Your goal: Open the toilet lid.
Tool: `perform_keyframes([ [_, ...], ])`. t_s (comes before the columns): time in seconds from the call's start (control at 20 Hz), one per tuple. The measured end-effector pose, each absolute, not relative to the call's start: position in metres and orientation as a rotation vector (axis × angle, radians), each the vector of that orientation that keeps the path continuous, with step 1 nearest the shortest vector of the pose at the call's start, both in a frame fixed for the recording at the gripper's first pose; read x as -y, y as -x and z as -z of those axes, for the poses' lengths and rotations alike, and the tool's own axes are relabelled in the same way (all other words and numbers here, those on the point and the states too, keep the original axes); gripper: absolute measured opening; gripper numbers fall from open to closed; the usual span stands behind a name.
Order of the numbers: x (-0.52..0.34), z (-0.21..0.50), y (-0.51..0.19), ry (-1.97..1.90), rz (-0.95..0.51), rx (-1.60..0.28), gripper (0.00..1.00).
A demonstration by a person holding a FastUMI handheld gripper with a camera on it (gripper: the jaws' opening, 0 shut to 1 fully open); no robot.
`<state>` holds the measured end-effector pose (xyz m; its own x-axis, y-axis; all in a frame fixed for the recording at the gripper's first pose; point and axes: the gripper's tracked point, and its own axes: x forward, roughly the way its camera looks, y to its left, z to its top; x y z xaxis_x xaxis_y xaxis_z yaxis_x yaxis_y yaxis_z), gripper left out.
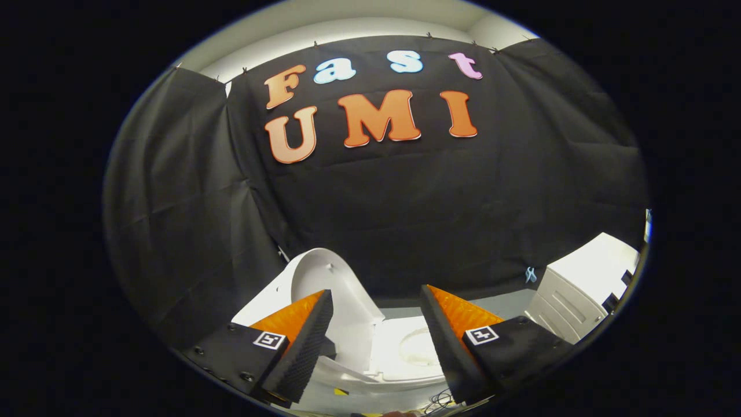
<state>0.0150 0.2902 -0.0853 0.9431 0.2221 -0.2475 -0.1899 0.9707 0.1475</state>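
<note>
The toilet lid [338, 301] stands raised, leaning back toward the black cloth wall [440, 208], just beyond the left finger of the tongs [376, 341]. Below it the seat [414, 347] and bowl opening lie exposed between the fingers. The tongs are spread wide and grip nothing. The opening looks done; only drawing away seems left. A white cabinet [579, 295] stands to the right.

The white toilet lid [330, 289] stands raised, nearly upright, leaning back over the open toilet bowl [417, 347].
</note>
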Motion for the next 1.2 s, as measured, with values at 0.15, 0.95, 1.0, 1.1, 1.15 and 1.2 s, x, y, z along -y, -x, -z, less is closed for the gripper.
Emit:
perform_keyframes([
  [0.15,-0.247,0.052,-0.017,-0.130,-0.170,-0.208,0.97],
  [0.95,-0.155,-0.033,0.007,-0.054,-0.077,-0.035,0.97],
  [1.0,-0.155,-0.030,0.006,-0.054,-0.078,-0.040,0.97],
  [1.1,-0.156,-0.025,0.007,-0.052,-0.080,-0.047,0.97],
  [1.15,-0.157,-0.025,0.006,-0.051,-0.081,-0.047,0.97],
  [1.2,-0.157,-0.025,0.007,-0.052,-0.081,-0.047,0.97],
])
